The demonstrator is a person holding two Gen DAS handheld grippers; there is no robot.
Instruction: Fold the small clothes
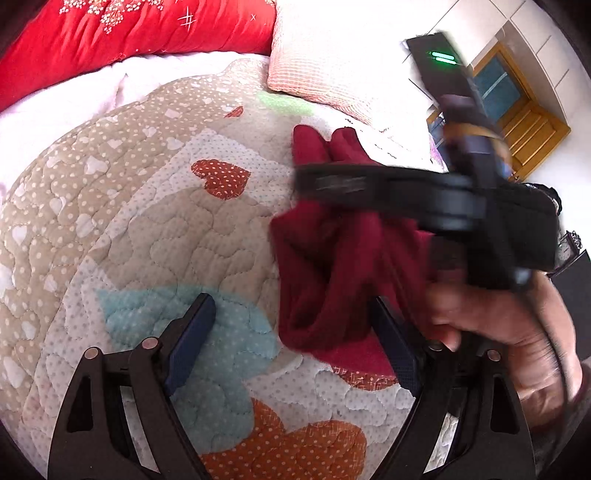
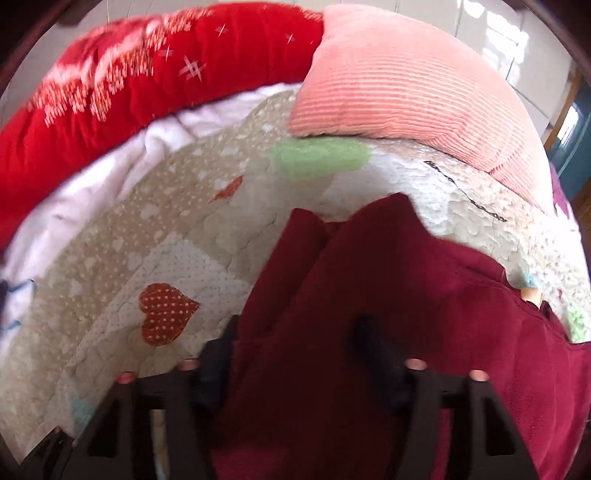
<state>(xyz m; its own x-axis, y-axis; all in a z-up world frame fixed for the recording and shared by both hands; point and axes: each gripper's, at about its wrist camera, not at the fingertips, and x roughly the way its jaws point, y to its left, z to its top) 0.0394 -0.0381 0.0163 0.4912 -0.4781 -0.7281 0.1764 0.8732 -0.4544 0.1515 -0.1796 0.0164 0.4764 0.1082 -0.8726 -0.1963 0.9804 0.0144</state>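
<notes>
Heart-patterned quilt (image 1: pixel 155 236) underneath; right gripper (image 2: pixel 295 354) clamps bunched maroon garment (image 2: pixel 369 295); left gripper (image 1: pixel 295 339) spread wide, empty

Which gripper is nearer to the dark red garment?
Right. The right gripper has the dark red garment bunched between its jaws, apparently gripped. The left gripper stands open over the quilt, the garment's lower edge just inside its right finger.

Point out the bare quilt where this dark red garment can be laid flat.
Free: the quilt left of the dark red garment, from the red-orange heart patch to the light blue patch. Crowded: the far edge, by the red blanket and pink pillow.
</notes>
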